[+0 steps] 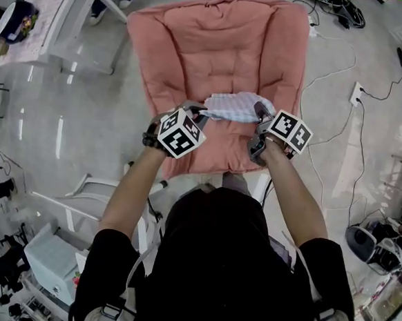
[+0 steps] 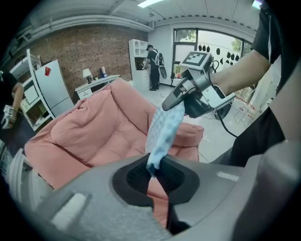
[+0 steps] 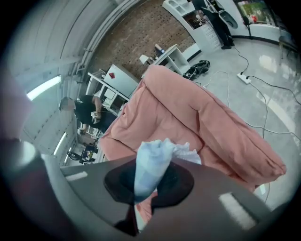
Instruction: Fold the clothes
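Observation:
A pale blue-and-white checked cloth (image 1: 234,106) hangs stretched between my two grippers above the seat of a pink cushioned armchair (image 1: 217,47). My left gripper (image 1: 199,112) is shut on the cloth's left end, which rises as a narrow strip (image 2: 162,132) from its jaws. On the right, my right gripper (image 1: 261,117) is shut on the other end, and a bunched fold of cloth (image 3: 150,164) sticks up between its jaws. In the left gripper view the right gripper (image 2: 181,101) shows pinching the cloth's far end.
The armchair stands on a shiny grey floor. A white table (image 1: 57,13) is at the upper left. Cables and a power strip (image 1: 356,94) lie on the floor to the right. A person (image 2: 154,66) stands by white shelves far behind.

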The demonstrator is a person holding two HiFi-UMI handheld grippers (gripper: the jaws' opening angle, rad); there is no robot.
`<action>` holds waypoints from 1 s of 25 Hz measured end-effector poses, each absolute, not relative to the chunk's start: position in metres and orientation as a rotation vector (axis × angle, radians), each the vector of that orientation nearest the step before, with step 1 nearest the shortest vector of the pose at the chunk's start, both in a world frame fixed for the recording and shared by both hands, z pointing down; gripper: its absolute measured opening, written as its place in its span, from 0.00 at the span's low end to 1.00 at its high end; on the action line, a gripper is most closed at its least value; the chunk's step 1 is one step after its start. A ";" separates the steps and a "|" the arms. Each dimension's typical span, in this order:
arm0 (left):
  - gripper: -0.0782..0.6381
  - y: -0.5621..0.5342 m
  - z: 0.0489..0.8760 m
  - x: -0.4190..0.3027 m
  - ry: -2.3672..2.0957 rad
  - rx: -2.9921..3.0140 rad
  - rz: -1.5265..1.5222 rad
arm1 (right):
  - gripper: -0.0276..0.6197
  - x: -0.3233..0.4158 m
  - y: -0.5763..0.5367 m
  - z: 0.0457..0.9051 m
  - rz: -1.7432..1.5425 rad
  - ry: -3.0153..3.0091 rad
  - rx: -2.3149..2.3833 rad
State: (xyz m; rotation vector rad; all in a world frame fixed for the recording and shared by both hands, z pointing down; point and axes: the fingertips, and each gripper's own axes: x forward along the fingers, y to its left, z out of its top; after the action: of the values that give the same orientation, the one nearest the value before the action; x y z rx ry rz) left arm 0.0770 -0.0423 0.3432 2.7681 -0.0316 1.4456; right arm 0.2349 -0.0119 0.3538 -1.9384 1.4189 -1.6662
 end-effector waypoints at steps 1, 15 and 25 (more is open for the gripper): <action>0.13 -0.033 0.349 0.075 -0.012 2.755 1.438 | 0.08 0.234 -0.002 0.361 -1.690 1.386 -1.949; 0.13 0.106 0.408 0.034 0.231 2.658 1.427 | 0.08 0.195 0.146 0.424 -1.813 1.101 -2.038; 0.13 0.185 0.459 0.007 0.202 2.628 1.478 | 0.08 0.164 0.235 0.479 -1.857 1.057 -2.019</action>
State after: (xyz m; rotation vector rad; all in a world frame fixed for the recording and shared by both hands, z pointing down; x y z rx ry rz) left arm 0.0071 0.1853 0.4588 2.6277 0.2024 1.4777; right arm 0.1645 0.2345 0.4792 -2.0187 1.0569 -1.8571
